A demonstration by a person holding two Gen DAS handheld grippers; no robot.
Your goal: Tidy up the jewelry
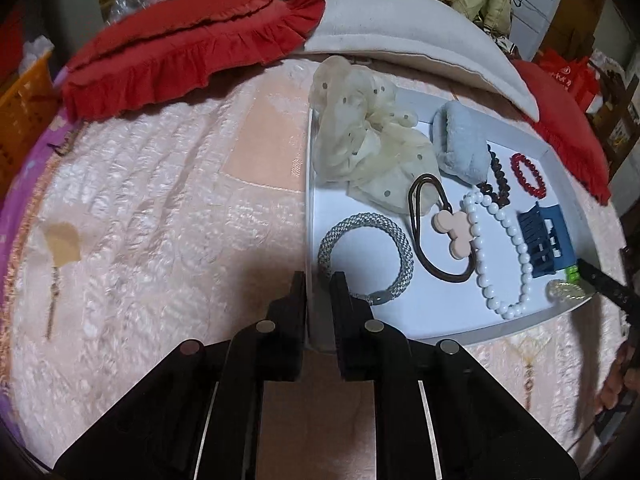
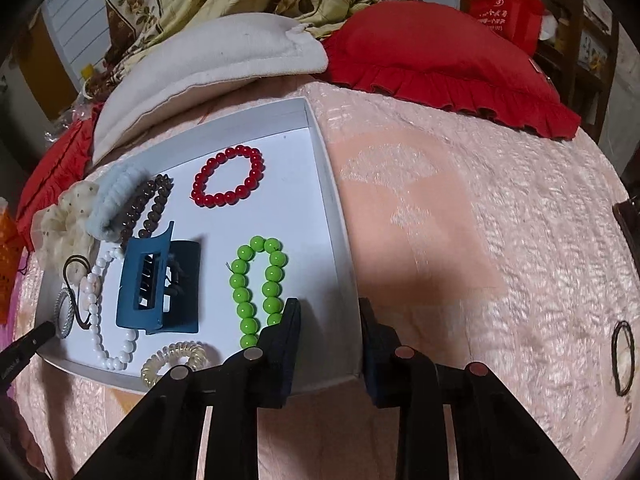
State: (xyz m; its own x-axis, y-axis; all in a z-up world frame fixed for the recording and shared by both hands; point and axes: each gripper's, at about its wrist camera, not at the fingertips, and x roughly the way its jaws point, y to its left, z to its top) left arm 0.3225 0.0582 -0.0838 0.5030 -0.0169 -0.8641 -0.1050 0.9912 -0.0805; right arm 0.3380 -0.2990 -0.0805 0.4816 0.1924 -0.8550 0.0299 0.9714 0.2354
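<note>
Left gripper (image 1: 319, 280) fingers clamp the white tray (image 1: 400, 312) wall; right gripper (image 2: 327, 310) fingers straddle its opposite wall, apart

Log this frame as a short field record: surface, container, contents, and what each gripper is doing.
surface: pink textured bedspread
container: shallow white cardboard tray
contents: red bead bracelet, green bead bracelet, white pearl bead strand, blue plastic claw clip, cream sheer scrunchie, silver braided hair tie
left gripper: fingers pinched on the tray's left wall
right gripper: fingers straddle the tray's right wall, gaps visible
</note>
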